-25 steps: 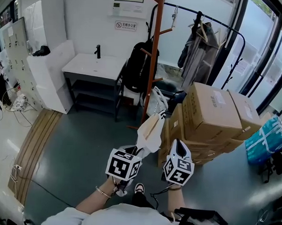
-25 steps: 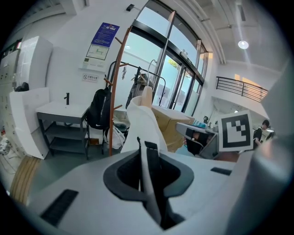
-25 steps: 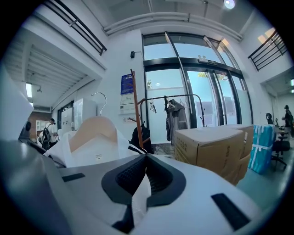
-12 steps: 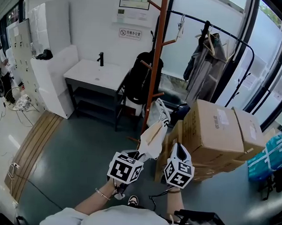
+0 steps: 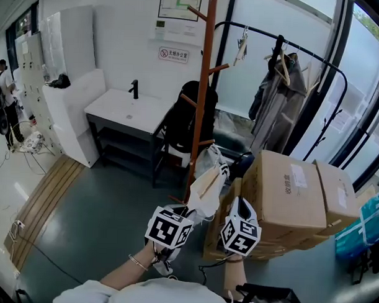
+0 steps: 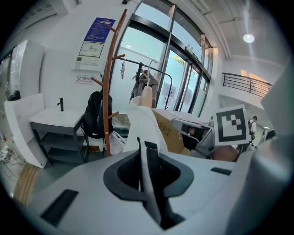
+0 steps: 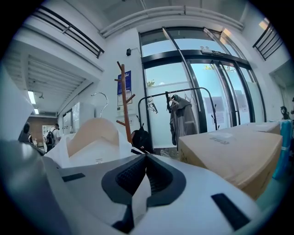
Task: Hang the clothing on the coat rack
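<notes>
Left gripper (image 6: pixel 146 148) and right gripper (image 7: pixel 145 159) jaws both pinch the white cloth garment (image 5: pixel 209 193), likely keeping its pale wooden hanger (image 7: pixel 87 131) level for the brown wooden coat rack (image 5: pixel 204 86), upper centre.

My left gripper (image 6: pixel 146 149) and right gripper (image 7: pixel 146 158) are side by side in front of me. Both arms reach out. Each gripper pinches the white shirt (image 5: pixel 207 185).

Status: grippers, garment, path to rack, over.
Left gripper and right gripper both shut on white garment. Garment on wooden hanger, short of coat rack. Black backpack hangs on rack; cardboard boxes at right.
</notes>
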`<state>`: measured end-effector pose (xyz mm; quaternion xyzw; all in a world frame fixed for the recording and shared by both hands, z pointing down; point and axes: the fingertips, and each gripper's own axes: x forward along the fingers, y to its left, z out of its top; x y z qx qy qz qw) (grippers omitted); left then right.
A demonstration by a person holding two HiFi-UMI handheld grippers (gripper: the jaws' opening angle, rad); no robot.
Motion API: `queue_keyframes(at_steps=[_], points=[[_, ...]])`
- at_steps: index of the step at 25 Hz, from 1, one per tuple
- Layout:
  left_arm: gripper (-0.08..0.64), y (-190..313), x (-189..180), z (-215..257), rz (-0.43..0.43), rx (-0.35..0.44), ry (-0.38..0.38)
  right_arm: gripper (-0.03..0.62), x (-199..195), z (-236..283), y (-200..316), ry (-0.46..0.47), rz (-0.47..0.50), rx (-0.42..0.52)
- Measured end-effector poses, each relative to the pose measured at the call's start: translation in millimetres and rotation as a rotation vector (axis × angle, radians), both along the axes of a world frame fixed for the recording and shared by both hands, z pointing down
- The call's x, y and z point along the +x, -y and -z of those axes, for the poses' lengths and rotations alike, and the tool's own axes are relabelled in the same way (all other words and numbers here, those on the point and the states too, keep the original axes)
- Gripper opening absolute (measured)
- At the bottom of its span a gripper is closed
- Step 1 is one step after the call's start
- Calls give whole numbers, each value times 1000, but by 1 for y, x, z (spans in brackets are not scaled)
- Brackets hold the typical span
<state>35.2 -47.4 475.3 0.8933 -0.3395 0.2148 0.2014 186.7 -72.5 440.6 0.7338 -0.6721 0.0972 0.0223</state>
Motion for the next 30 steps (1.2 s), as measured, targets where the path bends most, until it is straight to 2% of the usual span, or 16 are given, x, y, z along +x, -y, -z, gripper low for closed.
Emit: queue_keyframes(at_steps=[9,14,20,30], points=[[52,31,30,1,23,19,9,23,27,-19,33,43,20,-28],[52,42,41,-2,8,25,-6,23,39,-35,43,67,12,-55],[52,69,54,-1,-17,23,-7,23,50,-34,63,53,-17,-59],[52,137,71,19,-89,64,-63,23,60,-5,126,3,-66,-19]])
